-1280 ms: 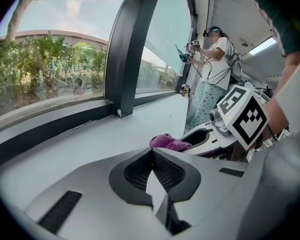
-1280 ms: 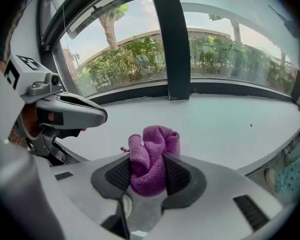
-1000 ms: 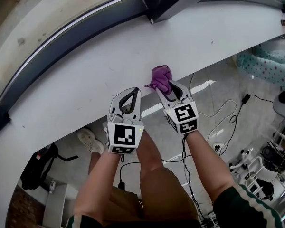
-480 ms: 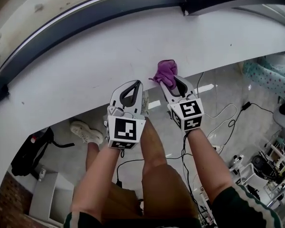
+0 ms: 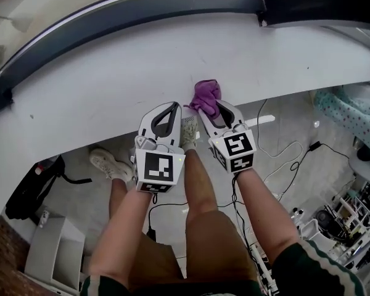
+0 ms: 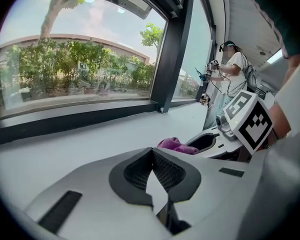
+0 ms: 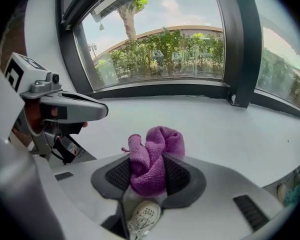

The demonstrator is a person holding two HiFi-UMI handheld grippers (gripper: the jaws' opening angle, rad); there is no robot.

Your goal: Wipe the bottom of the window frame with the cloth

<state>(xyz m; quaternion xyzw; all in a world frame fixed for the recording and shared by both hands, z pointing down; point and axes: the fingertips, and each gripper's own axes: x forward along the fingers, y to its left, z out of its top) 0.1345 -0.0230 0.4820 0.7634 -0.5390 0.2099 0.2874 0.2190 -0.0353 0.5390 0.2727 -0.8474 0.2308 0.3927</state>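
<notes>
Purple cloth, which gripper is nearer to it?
Right. The right gripper grips the cloth; the left gripper is shut, empty, apart to its left.

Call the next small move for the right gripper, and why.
Probably push the right gripper forward: it is shut on the purple cloth near the sill's front edge, while the dark bottom frame lies across the sill, not yet touched.
</notes>
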